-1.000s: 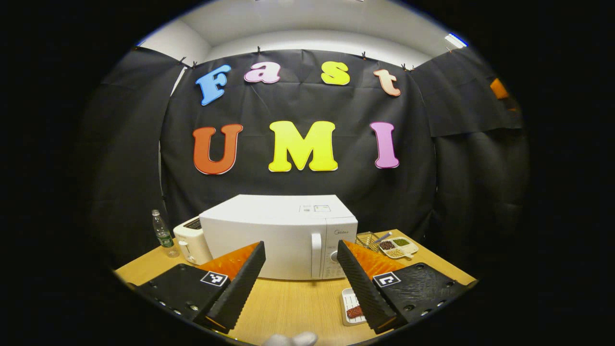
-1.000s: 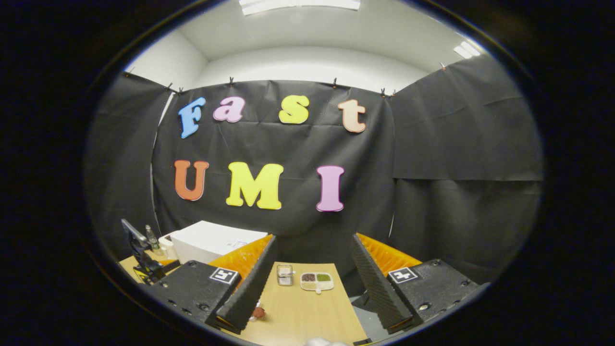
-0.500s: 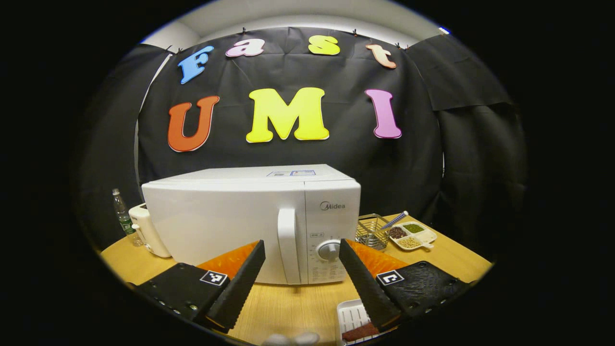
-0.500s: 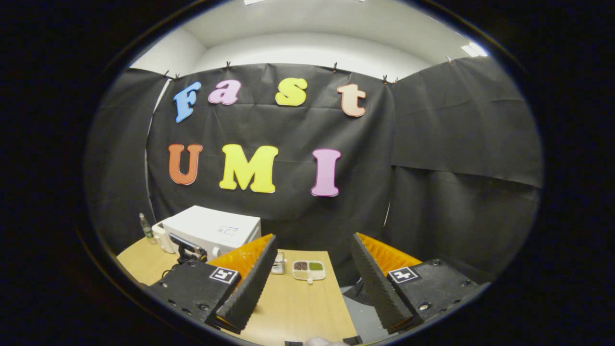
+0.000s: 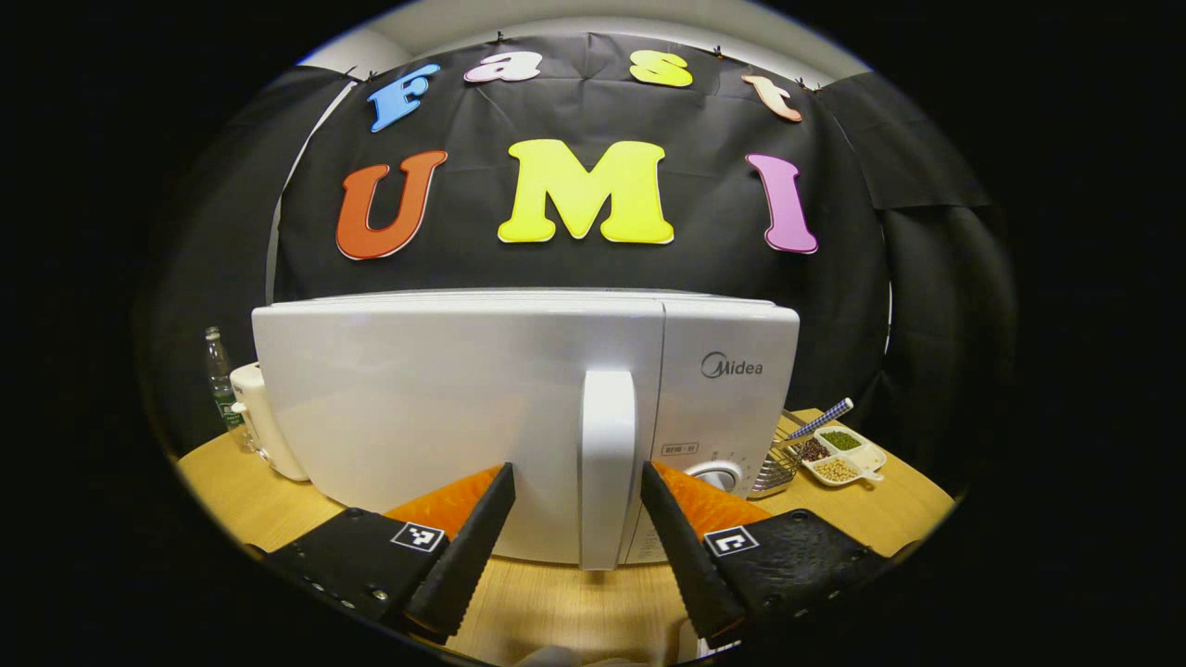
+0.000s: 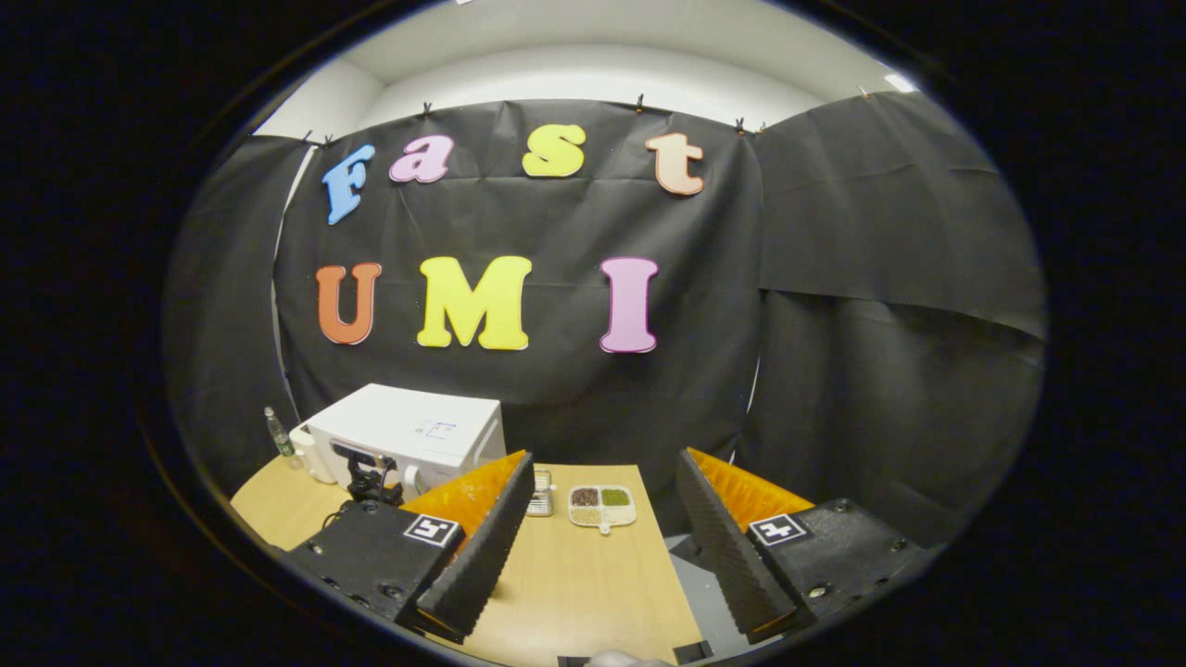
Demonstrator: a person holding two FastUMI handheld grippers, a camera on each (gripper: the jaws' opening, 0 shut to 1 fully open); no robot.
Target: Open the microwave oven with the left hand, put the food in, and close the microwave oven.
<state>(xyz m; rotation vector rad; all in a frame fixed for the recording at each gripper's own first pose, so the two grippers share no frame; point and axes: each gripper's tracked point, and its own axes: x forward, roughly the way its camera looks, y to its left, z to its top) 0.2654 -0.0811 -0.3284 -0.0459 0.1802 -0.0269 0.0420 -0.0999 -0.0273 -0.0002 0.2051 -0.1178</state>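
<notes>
Handle (image 5: 608, 463) of the microwave (image 5: 519, 417) was seen between the two spread fingers of the left tool (image 5: 576, 547), with a gap left on either side, so nothing was yet pinched. The door (image 5: 445, 408) was shut. The microwave stood on the worktop (image 5: 250, 500), with a toaster (image 5: 264, 435) and a bottle (image 5: 219, 380) at its left end, and a wire basket (image 5: 774, 468) and a divided dish (image 5: 843, 456) of beans at its right end.

The right tool (image 6: 593, 547) was held well apart from the microwave (image 6: 408, 435), off its right end, with its fingers spread and nothing between them. The left tool (image 6: 371, 477) was seen from there as a dark shape in front of the microwave. The food could not be made out in either view; where it lay could not be told.

The step in hand was judged to be the grasp of the handle, with the task barely begun. Several faults could follow. If the fingers were closed low on the handle, near its free end, the pads could slide off under the pull. If the pull were made straight back rather than along the door's arc about its left hinge, the grip could be twisted loose. A sharp tug could drag the whole microwave across the worktop.
</notes>
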